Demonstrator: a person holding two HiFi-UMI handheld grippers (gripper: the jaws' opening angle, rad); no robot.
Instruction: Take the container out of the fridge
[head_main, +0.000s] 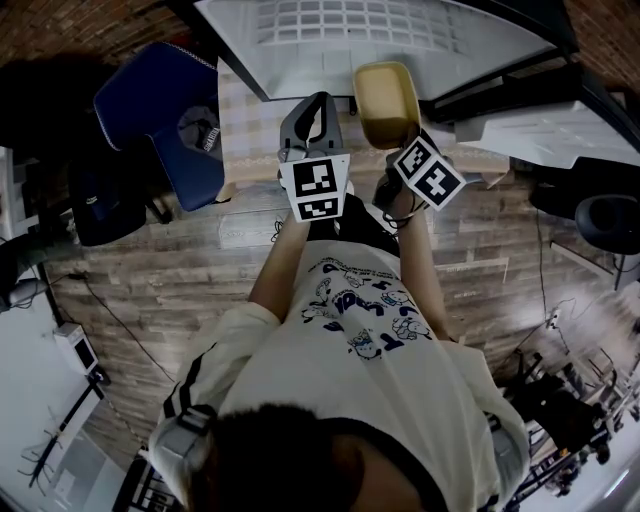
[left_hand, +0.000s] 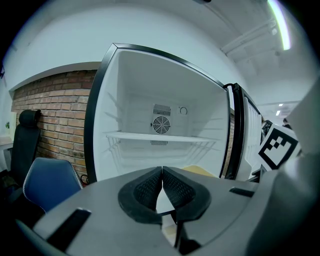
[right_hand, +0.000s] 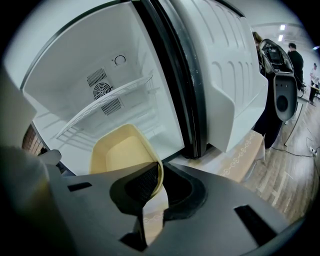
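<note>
While the right hand-held gripper (right_hand: 157, 182) pinches the near wall of the yellow container (right_hand: 122, 150), its jaws narrow on that thin rim, the left hand-held gripper (left_hand: 162, 186) has its jaws pressed together on nothing.

In the head view the container (head_main: 387, 98) lies at 12 o'clock from the person (head_main: 350, 330), at the mouth of the open fridge (head_main: 450, 40). The left hand-held gripper (head_main: 318, 105) is just beside it at 9 o'clock, and the fridge door (head_main: 545, 130) stands open at 3 o'clock. The right gripper view shows the container's far end over the white fridge floor, below the wire shelf (right_hand: 105, 107), and its near end at the threshold. Whether it rests on that floor or is lifted clear cannot be told. It looks empty.

The step in hand appears to be the withdrawal itself: the grasp is made and the container seems partly out.

- **Next move:** it likely calls for a level pull toward 6 o'clock, away from the fridge.
- **Grip:** it needs to stay firm, because a pinch on one wall would let the far end sag or swing.
- **Path:** it should stay clear of the dark door seal at 3 o'clock.
- **Placement:** the cloth-covered tabletop (head_main: 245, 130) in front of the fridge looks like the nearest place to set it down.
- **Left hand-held gripper:** it is free to steady the opposite rim if needed.
</note>
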